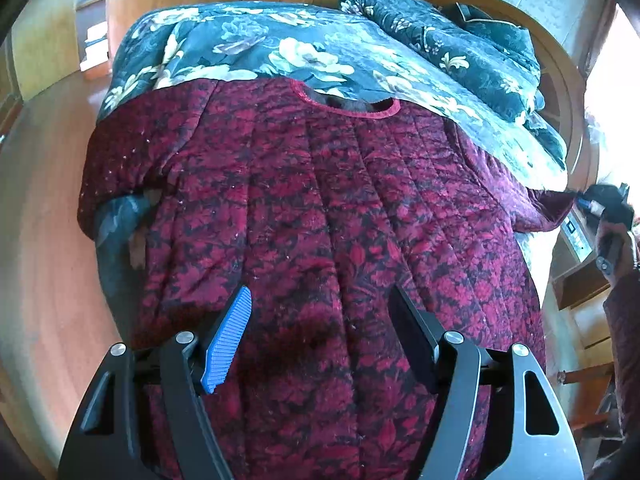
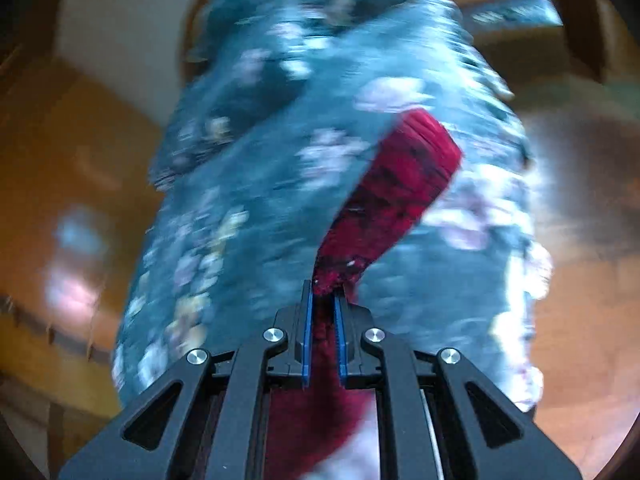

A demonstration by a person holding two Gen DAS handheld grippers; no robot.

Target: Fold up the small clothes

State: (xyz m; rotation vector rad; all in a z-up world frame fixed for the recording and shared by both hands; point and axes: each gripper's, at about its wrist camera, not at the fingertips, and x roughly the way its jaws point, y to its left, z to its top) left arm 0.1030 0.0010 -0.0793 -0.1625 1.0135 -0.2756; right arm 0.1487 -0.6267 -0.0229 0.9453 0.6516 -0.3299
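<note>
My left claw [image 1: 320, 336] hangs wide open over the red top [image 1: 312, 208], nothing between its pads, just quilted fabric below. The top lies spread flat on the floral bedspread [image 1: 280, 52], neckline [image 1: 348, 106] up at twelve o'clock, body running down to six. My right claw [image 2: 323, 312] is pinched tight on a sleeve [image 2: 396, 184], red cloth bunched between the blue pads [image 2: 307, 320] and trailing off toward one o'clock across the bed.

This thing looks thick, soft and padded, I'd say, with some weight to it. It should drape slowly rather than flutter, and it won't slip much. A hem, cuff or side seam seems the best bite; the bulky middle would fill a claw.

The left view gives me the whole body of the top, stitch lines and all, with the right claw tiny at three o'clock, holding the far sleeve end. The right view is smeared with blur, but it alone shows the grip up close, and the sleeve lifted clear of the bedspread.
</note>
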